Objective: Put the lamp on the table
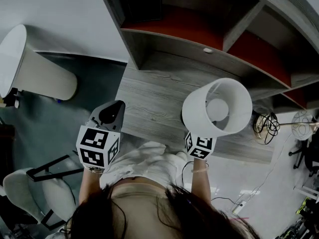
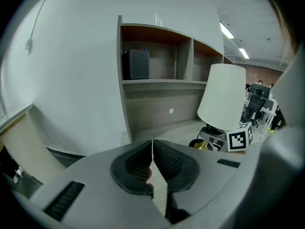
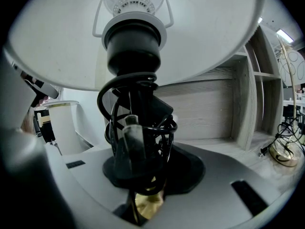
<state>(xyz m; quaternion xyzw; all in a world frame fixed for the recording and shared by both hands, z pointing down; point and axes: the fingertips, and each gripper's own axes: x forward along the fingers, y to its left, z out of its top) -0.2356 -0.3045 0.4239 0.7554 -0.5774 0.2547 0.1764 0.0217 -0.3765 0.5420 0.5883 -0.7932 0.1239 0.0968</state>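
The lamp (image 1: 217,107) has a white shade, a black socket and a black cord coiled round its gold stem (image 3: 133,128). It hangs upright just above the grey wooden table (image 1: 154,98), at the front right. My right gripper (image 1: 201,136) sits under the shade, shut on the stem (image 3: 143,185). In the left gripper view the lamp (image 2: 223,97) shows to the right, with the right gripper's marker cube below it. My left gripper (image 1: 110,112) hovers over the table's front left corner, jaws shut (image 2: 152,163) with nothing between them.
Shelves with red backs (image 1: 199,29) rise behind the table; a black box (image 2: 137,64) stands on one. A second gold lamp base with a cable (image 1: 264,124) lies at the table's right end. A white cylinder (image 1: 30,68) stands left of the table, and a chair (image 1: 30,188) at the lower left.
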